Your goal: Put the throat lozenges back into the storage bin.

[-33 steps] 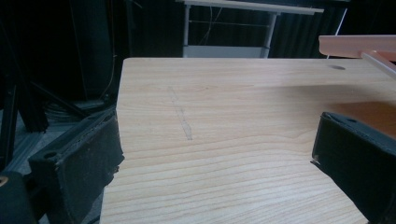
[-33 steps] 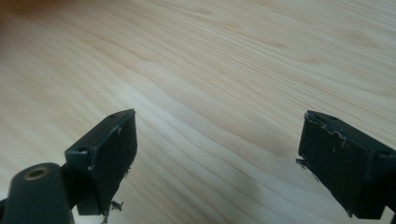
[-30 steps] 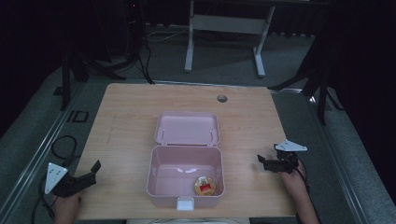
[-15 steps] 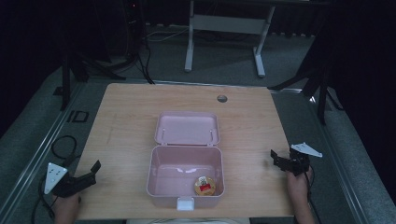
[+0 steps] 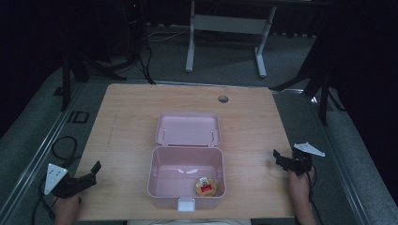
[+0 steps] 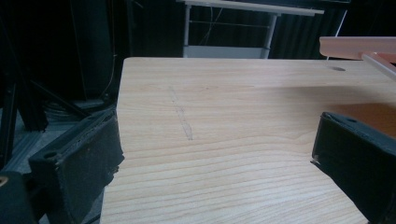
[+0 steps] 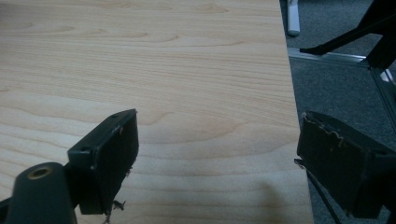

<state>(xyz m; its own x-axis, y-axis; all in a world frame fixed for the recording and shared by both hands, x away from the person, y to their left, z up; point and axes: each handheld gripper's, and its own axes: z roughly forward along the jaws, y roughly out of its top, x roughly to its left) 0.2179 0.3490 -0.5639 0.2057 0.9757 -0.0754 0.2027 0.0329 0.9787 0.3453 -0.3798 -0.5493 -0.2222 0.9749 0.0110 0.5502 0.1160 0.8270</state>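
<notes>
table [image 5: 126,117] of pale wood carried a pink box [image 5: 187,202], lid thrown back, with a small round tub [image 5: 206,186] in its near right corner, red label unreadable. left gripper [image 5: 92,171] and right gripper [image 5: 278,158] sat spread wide, empty, well apart from it.

Open pink box [image 5: 186,176] mid-table ahead of me, raised lid [image 5: 187,129] blocking its far side, bare table [image 5: 122,122] either side for my grippers

Smooth pink plastic box [image 5: 187,161], matt light wood-grain table [image 5: 126,117], worn black gripper pads [image 7: 114,161]
</notes>
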